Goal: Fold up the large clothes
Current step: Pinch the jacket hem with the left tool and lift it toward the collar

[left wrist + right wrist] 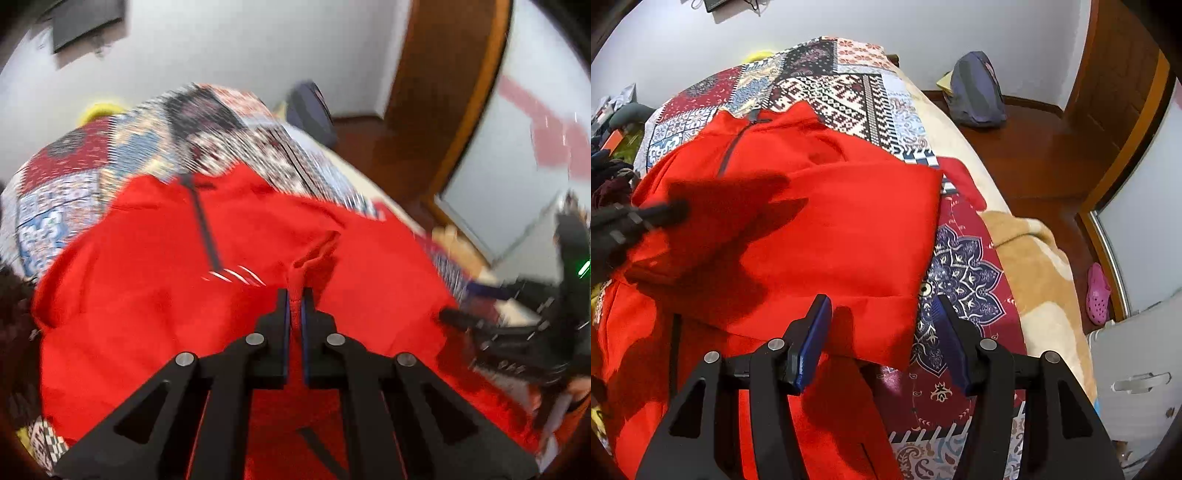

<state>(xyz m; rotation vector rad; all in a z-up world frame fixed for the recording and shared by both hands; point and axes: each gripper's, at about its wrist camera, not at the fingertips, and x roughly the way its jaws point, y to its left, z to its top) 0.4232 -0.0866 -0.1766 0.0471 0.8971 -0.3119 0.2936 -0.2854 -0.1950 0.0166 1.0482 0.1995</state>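
A large red jacket point(166, 280) with a dark zip lies spread on a patchwork bedspread point(74, 177). My left gripper point(295, 295) is shut on a pinched fold of the red fabric and holds it up; the view is blurred. In the right wrist view the jacket point(820, 221) has its right side folded over its middle. My right gripper point(882, 306) is open, just above the jacket's right edge, holding nothing. The left gripper point(665, 212) shows at the left of that view, over the jacket. The right gripper point(480, 325) shows at the right of the left wrist view.
The bedspread point(960, 280) covers a bed with a beige blanket point(1034, 258) on its right side. A grey-blue backpack point(977, 92) sits on the wooden floor by the wall. A pink shoe point(1097, 291) lies by the door. Dark clutter point(609, 173) is at the left.
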